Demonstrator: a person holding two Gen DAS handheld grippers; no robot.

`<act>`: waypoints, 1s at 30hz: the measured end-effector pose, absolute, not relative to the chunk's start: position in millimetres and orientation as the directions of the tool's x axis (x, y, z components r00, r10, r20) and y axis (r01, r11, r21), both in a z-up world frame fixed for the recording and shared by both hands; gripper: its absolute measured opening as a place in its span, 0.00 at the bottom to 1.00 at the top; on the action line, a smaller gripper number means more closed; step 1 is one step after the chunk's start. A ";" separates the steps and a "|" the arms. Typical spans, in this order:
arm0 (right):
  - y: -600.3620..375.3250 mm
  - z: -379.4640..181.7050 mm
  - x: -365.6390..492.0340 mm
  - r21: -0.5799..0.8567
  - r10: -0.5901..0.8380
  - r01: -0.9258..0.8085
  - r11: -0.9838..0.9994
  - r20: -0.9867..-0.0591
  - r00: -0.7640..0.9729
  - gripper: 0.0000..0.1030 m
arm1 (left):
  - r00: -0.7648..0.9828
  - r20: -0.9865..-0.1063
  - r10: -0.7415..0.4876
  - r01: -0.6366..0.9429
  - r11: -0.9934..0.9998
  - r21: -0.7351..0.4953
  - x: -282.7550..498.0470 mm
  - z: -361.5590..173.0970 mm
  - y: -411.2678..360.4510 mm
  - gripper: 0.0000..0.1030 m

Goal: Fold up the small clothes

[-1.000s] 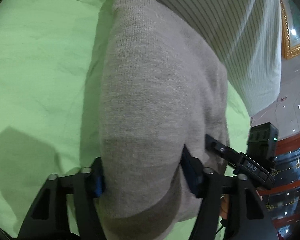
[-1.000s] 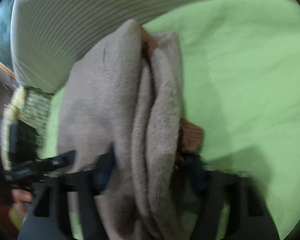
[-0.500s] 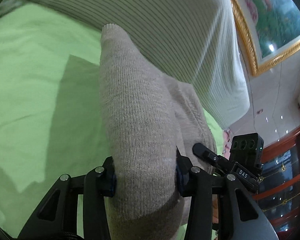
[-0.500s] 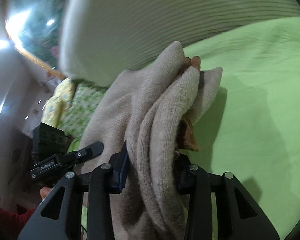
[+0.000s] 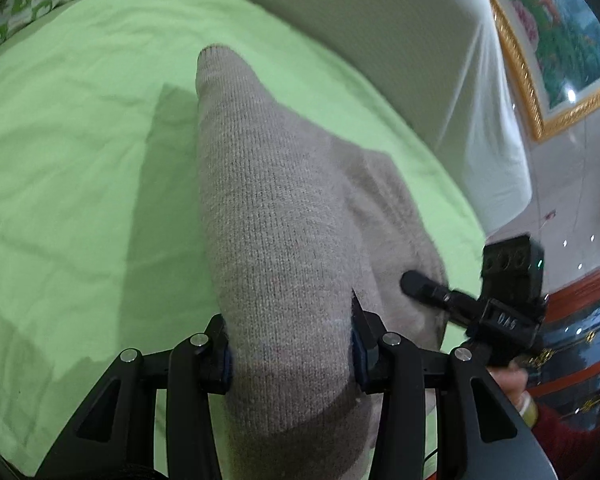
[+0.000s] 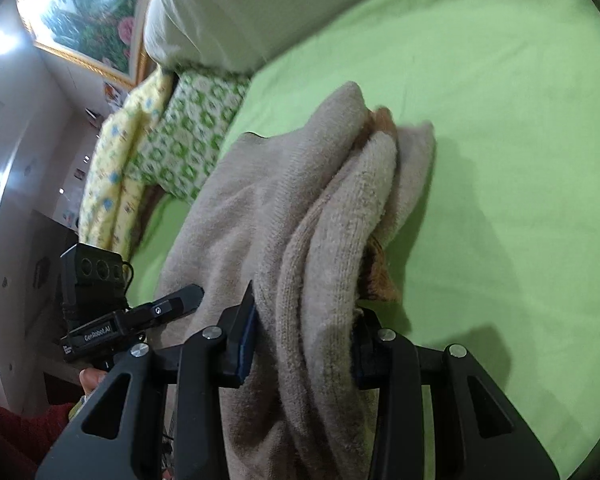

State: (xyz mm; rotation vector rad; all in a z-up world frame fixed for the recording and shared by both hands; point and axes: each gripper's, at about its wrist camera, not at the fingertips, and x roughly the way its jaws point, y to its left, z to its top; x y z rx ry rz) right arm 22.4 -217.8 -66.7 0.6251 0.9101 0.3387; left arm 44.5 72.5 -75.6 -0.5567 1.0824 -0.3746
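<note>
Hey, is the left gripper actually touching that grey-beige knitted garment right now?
Touching. In the left wrist view, the left gripper has both blue-padded fingers pressed against the sides of the grey-beige knitted garment, the fabric pinched between them.

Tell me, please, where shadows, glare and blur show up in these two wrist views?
Left wrist view: the beige knit garment casts a soft shadow on the green sheet; the framed painting shows a light glare. Right wrist view: ceiling lights flare at left, the patterned pillow is motion-blurred, fisheye bends the edges.
</note>
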 end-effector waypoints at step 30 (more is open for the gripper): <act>-177.2 -37.2 -52.6 0.327 0.304 -0.075 0.942 -0.738 0.602 0.43 | 0.342 -0.895 -0.287 0.118 0.958 -0.262 -58.4 -66.0 62.8 0.77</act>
